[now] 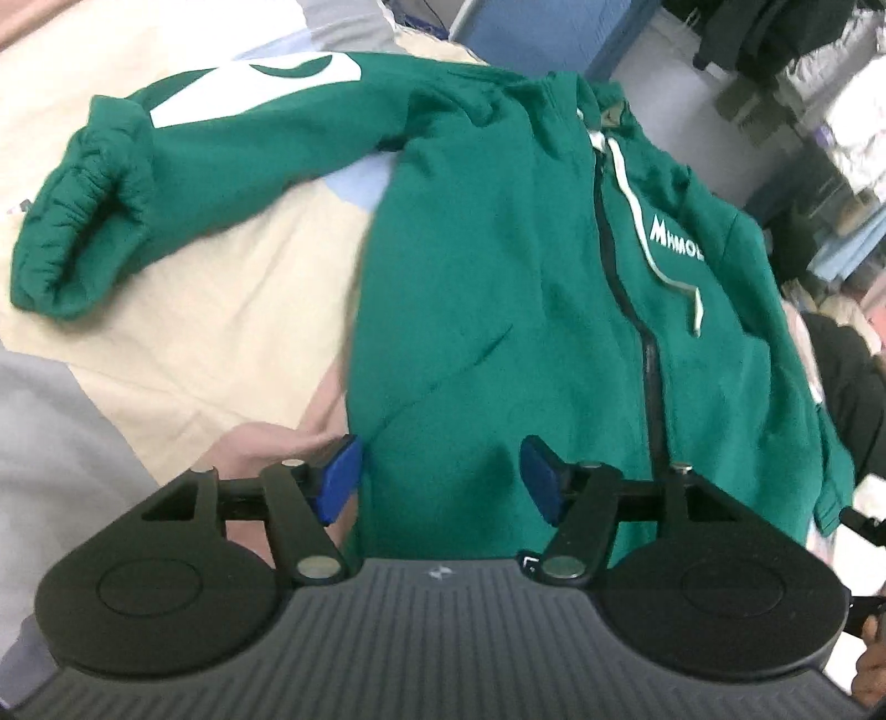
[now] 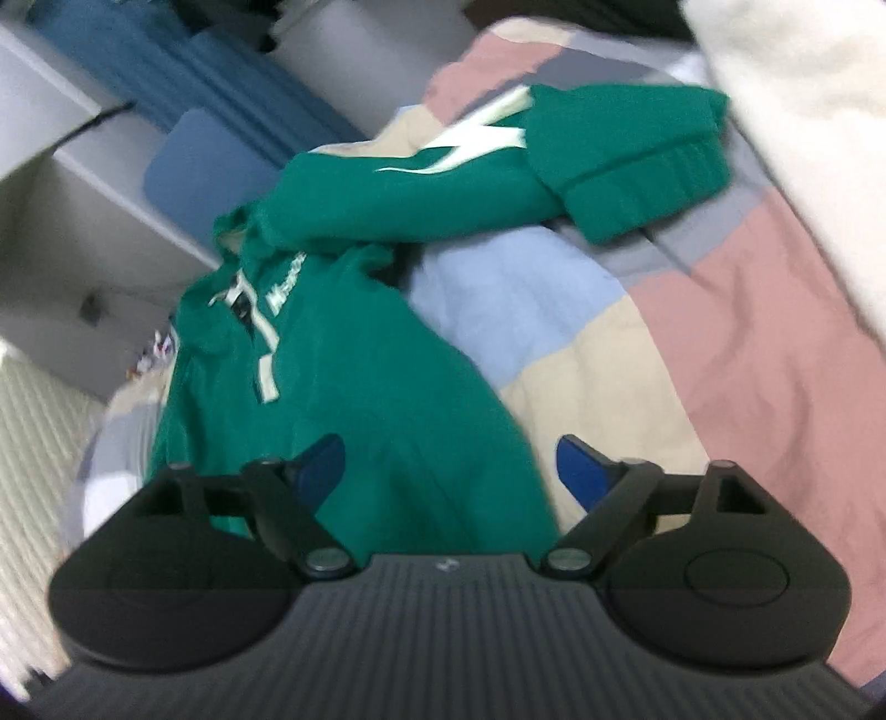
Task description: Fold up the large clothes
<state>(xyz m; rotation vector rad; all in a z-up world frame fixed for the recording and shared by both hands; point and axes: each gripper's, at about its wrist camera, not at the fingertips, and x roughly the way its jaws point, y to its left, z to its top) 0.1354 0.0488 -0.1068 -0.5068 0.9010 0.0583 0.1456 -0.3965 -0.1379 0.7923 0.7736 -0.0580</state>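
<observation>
A green zip hoodie [image 1: 498, 266] with white drawstrings and white lettering lies front up on a patchwork bedspread [image 1: 232, 310]. One sleeve [image 1: 183, 166] stretches out to the left in the left wrist view. My left gripper [image 1: 440, 476] is open, its blue pads straddling the hoodie's hem near its left side edge. In the right wrist view the hoodie [image 2: 354, 376] lies ahead with its other sleeve [image 2: 554, 171] bent across the top. My right gripper [image 2: 451, 468] is open over the hem's right corner. Neither gripper holds cloth.
The bedspread [image 2: 747, 343] has pink, cream, blue and grey patches. A white blanket [image 2: 803, 111] lies at the far right. White shelving [image 2: 72, 221] and a blue chair [image 2: 210, 160] stand beyond the bed. Hanging clothes [image 1: 775, 44] crowd the background.
</observation>
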